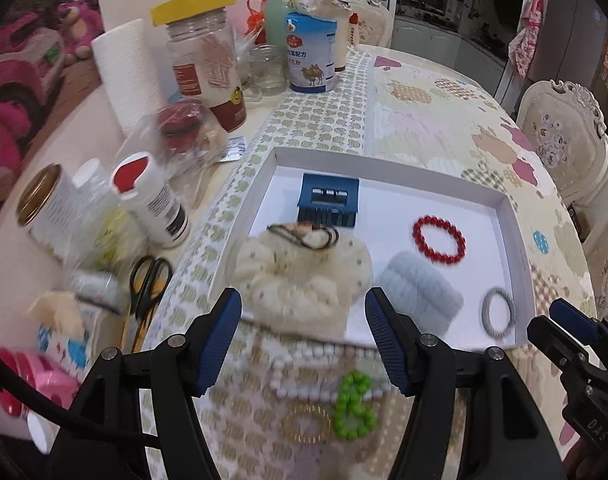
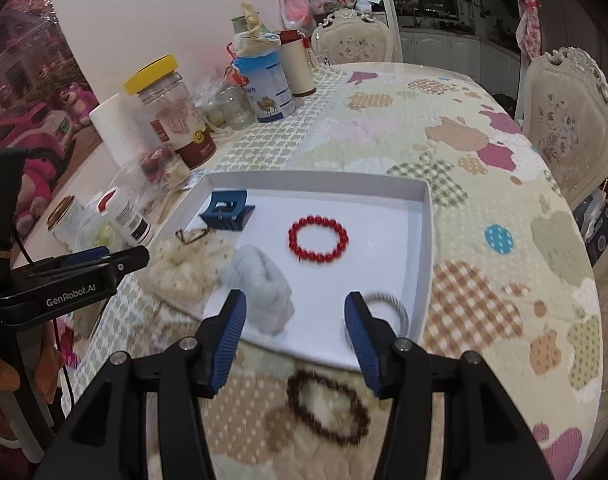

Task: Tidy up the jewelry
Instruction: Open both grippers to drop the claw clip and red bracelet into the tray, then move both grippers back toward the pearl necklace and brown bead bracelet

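Observation:
A white tray holds a blue claw clip, a red bead bracelet, a grey-blue scrunchie and a grey coil hair tie. A cream scrunchie with a brown hair tie on it overlaps the tray's near left edge. In front of the tray lie a white pearl necklace, a green bead bracelet and a gold bracelet. My left gripper hangs open above them, holding nothing. My right gripper is open and empty above a dark brown bead bracelet.
Jars, bottles, a paper roll, a milk-powder tin and black scissors crowd the table's left side. Ornate chairs stand at the far and right edges. The patterned tablecloth spreads to the right of the tray.

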`<state>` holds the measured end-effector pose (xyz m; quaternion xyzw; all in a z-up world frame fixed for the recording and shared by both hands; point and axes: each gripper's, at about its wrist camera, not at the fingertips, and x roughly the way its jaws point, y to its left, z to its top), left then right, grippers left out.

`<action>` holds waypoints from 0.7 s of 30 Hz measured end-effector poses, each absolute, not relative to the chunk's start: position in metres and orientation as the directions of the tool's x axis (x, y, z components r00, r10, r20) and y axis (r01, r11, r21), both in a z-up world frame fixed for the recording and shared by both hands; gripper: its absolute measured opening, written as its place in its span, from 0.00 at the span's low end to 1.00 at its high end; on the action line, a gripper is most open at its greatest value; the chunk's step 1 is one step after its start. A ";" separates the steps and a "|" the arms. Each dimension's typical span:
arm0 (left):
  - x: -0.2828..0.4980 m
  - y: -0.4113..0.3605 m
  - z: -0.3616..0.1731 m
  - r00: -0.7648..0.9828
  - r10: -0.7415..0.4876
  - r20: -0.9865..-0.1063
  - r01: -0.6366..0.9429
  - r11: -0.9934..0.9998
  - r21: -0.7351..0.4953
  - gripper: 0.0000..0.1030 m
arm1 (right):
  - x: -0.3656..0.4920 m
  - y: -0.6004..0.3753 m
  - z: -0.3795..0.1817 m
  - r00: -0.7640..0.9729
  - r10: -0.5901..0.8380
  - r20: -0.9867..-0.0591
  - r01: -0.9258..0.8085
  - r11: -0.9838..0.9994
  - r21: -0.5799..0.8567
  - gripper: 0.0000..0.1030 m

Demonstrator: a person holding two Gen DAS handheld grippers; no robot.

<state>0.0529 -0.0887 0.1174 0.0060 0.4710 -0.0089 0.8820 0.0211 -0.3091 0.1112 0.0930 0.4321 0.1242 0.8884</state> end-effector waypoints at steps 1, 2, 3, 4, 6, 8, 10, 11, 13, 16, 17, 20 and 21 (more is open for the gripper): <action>0.046 -0.089 0.118 0.558 -0.011 -0.830 0.020 1.000 0.000 0.59 | 0.015 -0.311 0.112 0.597 0.297 -0.745 -0.137 0.953 0.270 0.52; 0.040 -0.090 0.118 0.559 -0.010 -0.829 0.016 1.000 -0.002 0.59 | 0.009 -0.312 0.113 0.598 0.293 -0.746 -0.136 0.954 0.266 0.52; 0.034 -0.091 0.118 0.558 -0.009 -0.830 0.012 1.000 -0.003 0.59 | 0.004 -0.313 0.113 0.598 0.289 -0.747 -0.134 0.956 0.262 0.53; 0.027 -0.091 0.119 0.558 -0.010 -0.830 0.009 1.000 -0.006 0.59 | 0.001 -0.314 0.113 0.597 0.288 -0.749 -0.134 0.956 0.261 0.53; 0.017 -0.092 0.119 0.562 -0.007 -0.827 0.001 1.000 -0.008 0.59 | -0.009 -0.316 0.114 0.593 0.286 -0.752 -0.134 0.957 0.258 0.54; 0.006 -0.093 0.120 0.570 0.000 -0.822 -0.007 1.000 -0.004 0.59 | -0.018 -0.317 0.115 0.592 0.283 -0.755 -0.136 0.958 0.253 0.54; -0.004 -0.093 0.121 0.574 0.006 -0.819 -0.014 1.000 -0.003 0.59 | -0.026 -0.318 0.117 0.592 0.284 -0.754 -0.142 0.958 0.249 0.55; -0.009 -0.093 0.121 0.576 0.009 -0.817 -0.019 1.000 -0.002 0.59 | -0.030 -0.318 0.118 0.593 0.282 -0.754 -0.145 0.959 0.245 0.57; -0.018 -0.093 0.122 0.582 0.018 -0.813 -0.032 0.999 0.000 0.59 | -0.036 -0.318 0.119 0.593 0.280 -0.755 -0.150 0.960 0.238 0.58; -0.028 -0.092 0.124 0.586 0.024 -0.810 -0.042 0.999 -0.001 0.59 | -0.044 -0.318 0.120 0.592 0.288 -0.753 -0.159 0.957 0.241 0.59; -0.031 -0.092 0.124 0.588 0.029 -0.808 -0.044 0.999 0.003 0.59 | -0.047 -0.318 0.121 0.592 0.289 -0.753 -0.163 0.957 0.239 0.59; -0.041 -0.093 0.126 0.598 0.046 -0.800 -0.050 0.999 0.020 0.59 | -0.055 -0.317 0.122 0.591 0.295 -0.750 -0.171 0.955 0.241 0.59; -0.043 -0.093 0.126 0.599 0.050 -0.799 -0.053 0.998 0.023 0.59 | -0.056 -0.317 0.122 0.590 0.297 -0.751 -0.173 0.955 0.241 0.60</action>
